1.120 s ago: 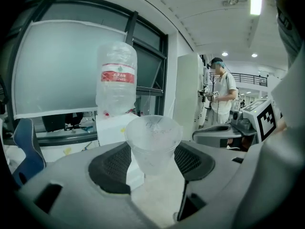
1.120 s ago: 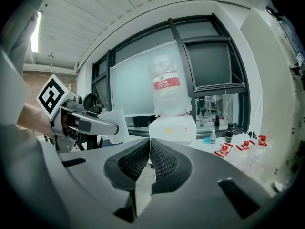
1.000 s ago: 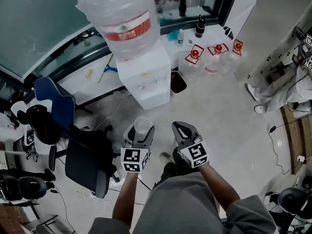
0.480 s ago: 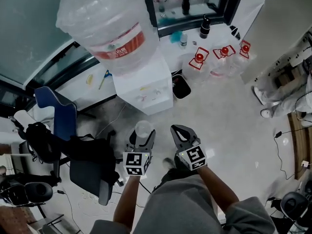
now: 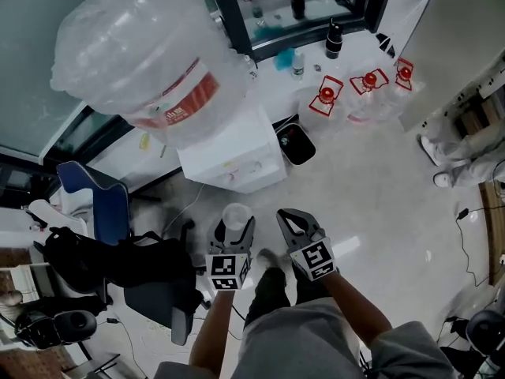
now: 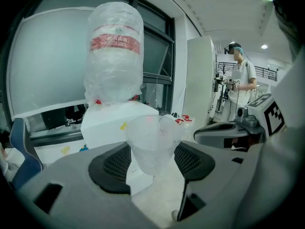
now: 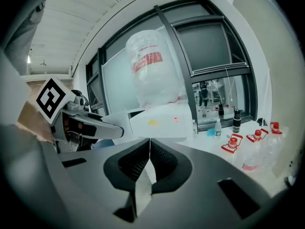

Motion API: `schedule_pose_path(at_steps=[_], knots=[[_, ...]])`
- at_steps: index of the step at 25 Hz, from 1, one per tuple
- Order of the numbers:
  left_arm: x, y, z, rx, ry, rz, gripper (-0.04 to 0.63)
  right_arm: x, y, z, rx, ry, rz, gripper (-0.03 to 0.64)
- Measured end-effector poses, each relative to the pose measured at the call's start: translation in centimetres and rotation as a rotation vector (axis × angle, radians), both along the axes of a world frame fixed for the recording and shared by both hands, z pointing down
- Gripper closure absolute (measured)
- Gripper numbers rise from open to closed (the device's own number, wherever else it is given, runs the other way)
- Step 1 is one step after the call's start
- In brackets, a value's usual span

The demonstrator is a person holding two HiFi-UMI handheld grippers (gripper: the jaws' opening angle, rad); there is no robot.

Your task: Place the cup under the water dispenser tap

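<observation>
Because the cup (image 6: 153, 146) has to reach the tap upright, my left tool (image 5: 235, 226) pinches it low on the wall, rim up and mouth open. My right tool (image 5: 289, 216) has its jaws pressed together on nothing and sits just beside the left, clear of the cup. Both forearms reach forward with the tools roughly level, pointed at the water dispenser (image 5: 234, 155). It stands on the floor ahead, well apart from the cup, with a big bottle (image 5: 140, 63) upended on top. The taps are too small to pick out. Judgement: the carry isn't done; the cup must go forward and lower.
</observation>
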State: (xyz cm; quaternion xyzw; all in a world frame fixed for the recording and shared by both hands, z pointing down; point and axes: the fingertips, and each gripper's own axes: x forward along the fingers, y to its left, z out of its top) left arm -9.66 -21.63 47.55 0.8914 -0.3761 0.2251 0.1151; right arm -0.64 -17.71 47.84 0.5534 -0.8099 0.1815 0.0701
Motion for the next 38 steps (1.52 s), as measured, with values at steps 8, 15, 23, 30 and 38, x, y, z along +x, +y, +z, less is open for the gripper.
schedule_pose_path(at_steps=[8,15,23,30,38], knots=[[-0.5,-2.5,3.8,-0.02,-0.024,0.055,0.308,-0.7,-2.9,3.5,-0.024,0.013,0.067,0.604],[-2.3,-4.6,8.2,-0.016,-0.019,0.103,0.308,-1.6,-4.8,7.5,-0.043,0.034,0.2,0.604],[-3.8,-6.6,15.5,-0.023,-0.028,0.172,0.308,-3.3,-5.6,14.3,-0.064,0.038,0.285,0.604],[-3.9,-7.9,18.8,-0.033,-0.023,0.189,0.308,-4.4,-5.9,17.8,-0.08,0.039,0.292,0.606],[-3.3,-8.9,23.3,-0.027,0.0,0.165,0.308,-3.8,-6.5,20.8,-0.075,0.021,0.327,0.606]])
